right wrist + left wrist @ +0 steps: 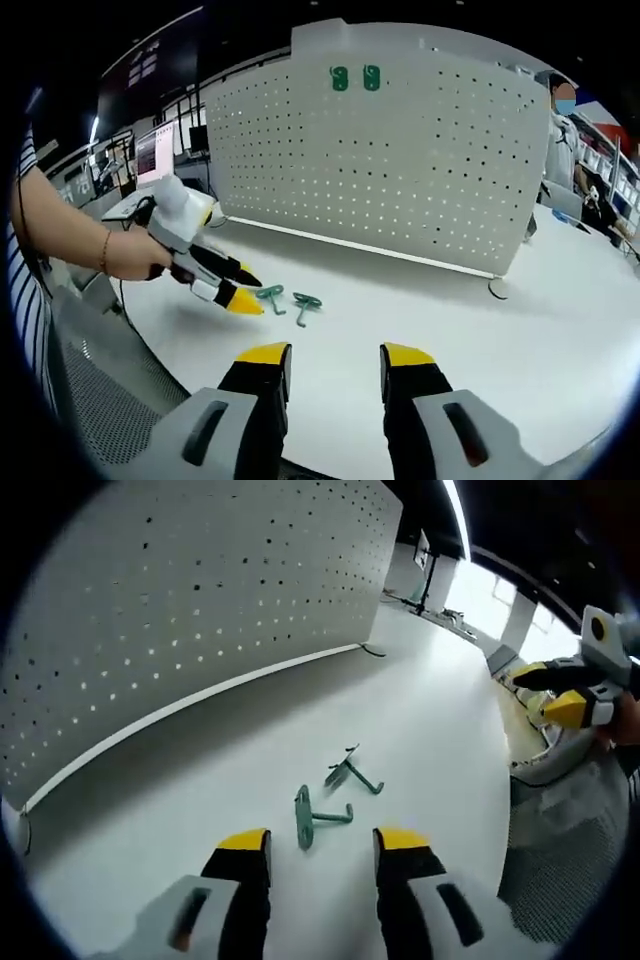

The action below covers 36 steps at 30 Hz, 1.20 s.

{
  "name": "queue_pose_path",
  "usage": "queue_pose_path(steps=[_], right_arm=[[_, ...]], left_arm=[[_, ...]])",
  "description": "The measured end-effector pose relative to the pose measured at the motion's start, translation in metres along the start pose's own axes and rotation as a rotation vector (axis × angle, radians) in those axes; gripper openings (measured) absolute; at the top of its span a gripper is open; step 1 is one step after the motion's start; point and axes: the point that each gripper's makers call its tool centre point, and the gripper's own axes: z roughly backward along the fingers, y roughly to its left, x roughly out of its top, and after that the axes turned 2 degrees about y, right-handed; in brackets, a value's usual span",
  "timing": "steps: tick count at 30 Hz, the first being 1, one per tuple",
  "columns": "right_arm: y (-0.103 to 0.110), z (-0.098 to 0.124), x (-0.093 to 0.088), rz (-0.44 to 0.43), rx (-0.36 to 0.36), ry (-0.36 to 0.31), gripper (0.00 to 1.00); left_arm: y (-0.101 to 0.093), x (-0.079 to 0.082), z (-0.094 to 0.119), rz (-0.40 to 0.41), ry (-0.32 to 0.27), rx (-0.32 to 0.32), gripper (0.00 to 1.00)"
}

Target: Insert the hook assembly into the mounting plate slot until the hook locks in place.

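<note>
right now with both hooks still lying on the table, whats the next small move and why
Probably ease the left gripper forward and down onto the nearer green hook. Its jaws stand open with nothing between them, and that hook lies flat on the white table just ahead of the tips, with the pegboard beyond.

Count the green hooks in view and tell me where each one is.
4. Two lie on the white table: one hook beside the left gripper, another next to it. Two more hang at the top of the pegboard.
</note>
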Motion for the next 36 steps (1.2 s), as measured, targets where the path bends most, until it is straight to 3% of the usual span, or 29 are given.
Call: queue_pose_path(steps=[3,20,36], right_arm=[[-0.004,0.006,0.008,0.025,-0.031,-0.041,0.27],[-0.014,0.002,0.003,-0.052,-0.039,-0.029,0.27],[-0.016,0.002,0.002,-0.068,-0.040,-0.025,0.27]], left_arm=[[0.001,0.001,-0.001,-0.009,0.003,0.006,0.34],[0.007,0.006,-0.013,-0.024,0.039,0.027,0.09],[0.016,0.012,-0.012,-0.074,0.032,0.050,0.03]])
